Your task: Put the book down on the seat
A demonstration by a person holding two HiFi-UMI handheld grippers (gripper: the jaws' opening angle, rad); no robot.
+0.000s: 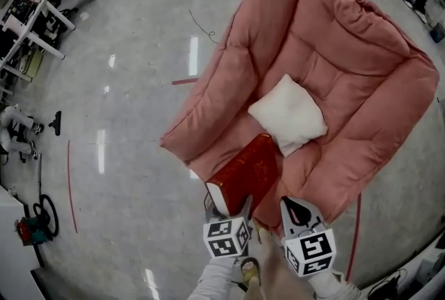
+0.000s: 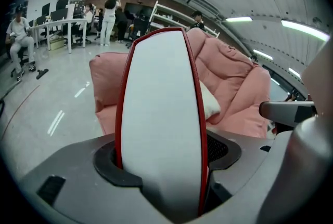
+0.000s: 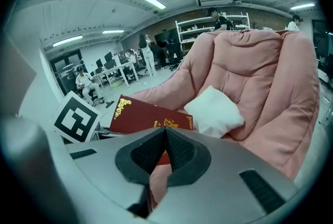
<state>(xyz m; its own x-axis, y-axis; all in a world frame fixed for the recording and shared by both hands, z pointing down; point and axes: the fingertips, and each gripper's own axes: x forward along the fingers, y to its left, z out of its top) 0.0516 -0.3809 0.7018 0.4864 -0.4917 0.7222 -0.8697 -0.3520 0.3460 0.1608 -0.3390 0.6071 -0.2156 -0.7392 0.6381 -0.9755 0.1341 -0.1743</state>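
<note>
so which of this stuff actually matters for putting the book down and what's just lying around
Part of the job: red book; left gripper, clamped on it; pink armchair, whose seat takes it.
Just lying about: white cushion on the seat; right gripper, shut and empty; red tape on the floor.

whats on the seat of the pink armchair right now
A white cushion lies on the armchair seat. The red book, clamped in the left gripper, covers the seat's front edge; whether it touches, and what is beneath, cannot be seen.
</note>
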